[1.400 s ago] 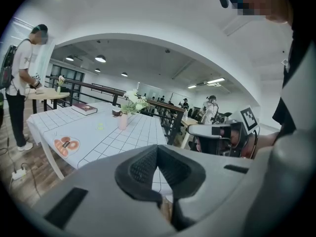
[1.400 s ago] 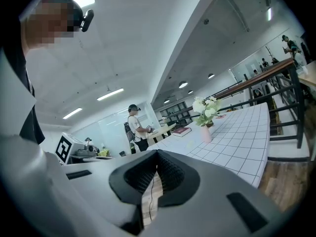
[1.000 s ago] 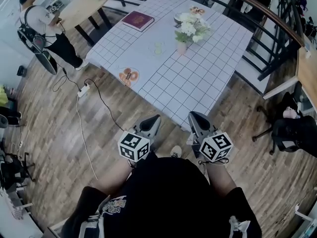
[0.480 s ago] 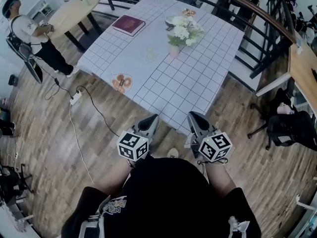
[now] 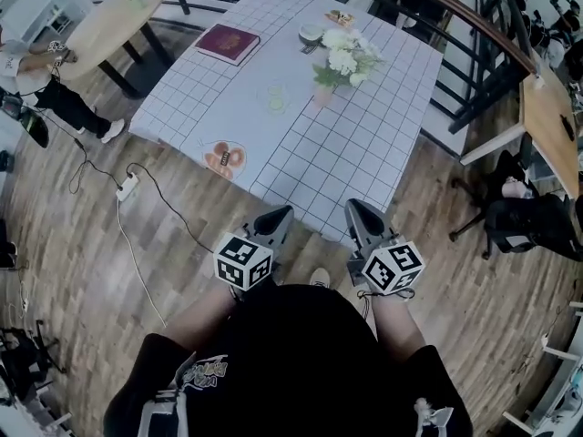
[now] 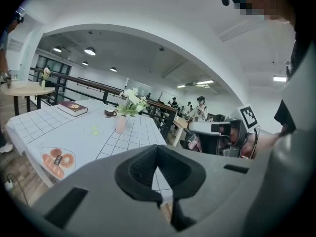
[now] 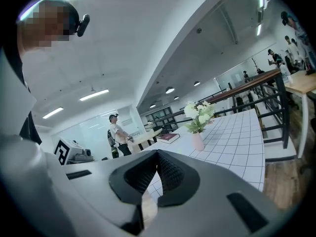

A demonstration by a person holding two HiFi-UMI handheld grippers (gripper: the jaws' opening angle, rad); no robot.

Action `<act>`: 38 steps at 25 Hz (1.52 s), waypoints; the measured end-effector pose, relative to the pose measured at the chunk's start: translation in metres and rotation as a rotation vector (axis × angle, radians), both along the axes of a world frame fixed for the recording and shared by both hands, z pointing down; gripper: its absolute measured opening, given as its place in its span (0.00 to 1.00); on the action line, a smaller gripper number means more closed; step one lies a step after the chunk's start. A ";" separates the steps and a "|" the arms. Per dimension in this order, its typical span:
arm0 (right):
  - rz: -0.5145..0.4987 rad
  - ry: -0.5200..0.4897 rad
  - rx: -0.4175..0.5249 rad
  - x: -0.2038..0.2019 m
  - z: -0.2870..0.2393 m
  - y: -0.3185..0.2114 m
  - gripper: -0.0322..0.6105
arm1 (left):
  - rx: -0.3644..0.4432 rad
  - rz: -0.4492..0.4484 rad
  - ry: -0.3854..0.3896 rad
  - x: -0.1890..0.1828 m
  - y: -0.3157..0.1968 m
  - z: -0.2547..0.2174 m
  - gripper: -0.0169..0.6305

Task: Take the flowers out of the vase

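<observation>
White flowers (image 5: pixel 344 55) with green leaves stand in a small pink vase (image 5: pixel 324 95) on the far half of a table with a white grid cloth (image 5: pixel 364 153). The bouquet also shows as flowers (image 6: pixel 131 102) and vase (image 6: pixel 120 124) in the left gripper view, and as flowers (image 7: pixel 199 113) and vase (image 7: pixel 198 141) in the right gripper view. My left gripper (image 5: pixel 277 217) and right gripper (image 5: pixel 355 211) hang side by side just short of the table's near corner, both shut and holding nothing, well away from the vase.
On the cloth lie a dark red book (image 5: pixel 228 43), a plate of doughnuts (image 5: pixel 223 159), a glass coaster (image 5: pixel 275 97) and a cup with saucer (image 5: pixel 311 35). A black railing (image 5: pixel 474 53) runs behind. A cable and power strip (image 5: pixel 126 186) lie on the wood floor left; a person (image 5: pixel 41 80) stands far left.
The table has drawn nearer to both grippers and sits a little lower in the head view. The person at the far left has slid towards the frame's edge. Both grippers stay shut.
</observation>
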State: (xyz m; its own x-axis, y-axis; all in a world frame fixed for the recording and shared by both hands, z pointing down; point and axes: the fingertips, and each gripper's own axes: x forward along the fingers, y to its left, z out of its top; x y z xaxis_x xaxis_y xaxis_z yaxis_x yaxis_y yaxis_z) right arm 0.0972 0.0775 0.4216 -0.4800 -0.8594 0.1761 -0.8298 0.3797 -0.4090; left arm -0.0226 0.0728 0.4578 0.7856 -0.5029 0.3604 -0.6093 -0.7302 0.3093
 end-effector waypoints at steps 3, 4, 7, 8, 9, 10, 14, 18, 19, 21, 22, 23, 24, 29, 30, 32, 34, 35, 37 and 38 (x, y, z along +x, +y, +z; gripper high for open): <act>0.023 0.006 0.004 -0.014 -0.001 -0.011 0.08 | 0.003 0.021 0.004 -0.013 -0.013 0.000 0.04; 0.032 0.007 0.002 -0.018 -0.001 -0.014 0.08 | 0.003 0.028 0.006 -0.017 -0.016 0.000 0.04; 0.055 0.013 -0.004 -0.031 -0.001 -0.021 0.08 | -0.002 0.048 0.014 -0.030 -0.027 0.001 0.04; 0.061 0.017 -0.007 -0.035 0.000 -0.023 0.08 | -0.004 0.053 0.018 -0.034 -0.030 0.002 0.04; 0.067 0.020 -0.011 -0.038 0.000 -0.024 0.08 | -0.007 0.057 0.021 -0.037 -0.034 0.004 0.04; 0.073 0.023 -0.014 -0.042 0.001 -0.026 0.08 | -0.010 0.061 0.023 -0.041 -0.038 0.005 0.04; 0.101 0.025 -0.018 -0.053 0.001 -0.034 0.08 | -0.010 0.085 0.027 -0.052 -0.050 0.004 0.04; 0.132 0.026 -0.008 -0.064 -0.004 -0.043 0.08 | 0.005 0.112 0.031 -0.061 -0.062 -0.002 0.04; 0.141 0.026 -0.004 -0.066 -0.004 -0.045 0.08 | 0.010 0.122 0.031 -0.064 -0.065 -0.003 0.04; 0.157 0.025 0.003 -0.073 -0.004 -0.047 0.08 | 0.018 0.138 0.029 -0.070 -0.070 -0.004 0.04; 0.164 0.024 0.005 -0.076 -0.003 -0.048 0.08 | 0.022 0.144 0.029 -0.073 -0.071 -0.004 0.04; 0.170 0.023 0.006 -0.080 -0.003 -0.049 0.08 | 0.026 0.150 0.029 -0.076 -0.073 -0.005 0.04; 0.177 0.022 0.006 -0.083 -0.002 -0.050 0.08 | 0.029 0.156 0.029 -0.080 -0.074 -0.006 0.04; 0.206 0.009 0.003 -0.102 0.002 -0.053 0.08 | 0.042 0.181 0.023 -0.099 -0.082 -0.006 0.04; 0.210 0.009 0.003 -0.105 0.003 -0.054 0.08 | 0.047 0.183 0.022 -0.102 -0.084 -0.006 0.04; 0.218 0.008 0.004 -0.111 0.005 -0.055 0.08 | 0.055 0.185 0.022 -0.109 -0.088 -0.008 0.04; 0.224 0.010 0.008 -0.116 0.005 -0.055 0.08 | 0.064 0.188 0.024 -0.113 -0.091 -0.011 0.04; 0.224 0.011 0.009 -0.119 0.004 -0.055 0.08 | 0.067 0.189 0.026 -0.115 -0.092 -0.012 0.04; 0.220 0.012 0.007 -0.125 0.005 -0.055 0.08 | 0.071 0.190 0.026 -0.117 -0.093 -0.013 0.04; 0.219 0.012 0.004 -0.126 0.005 -0.054 0.08 | 0.070 0.189 0.027 -0.117 -0.094 -0.013 0.04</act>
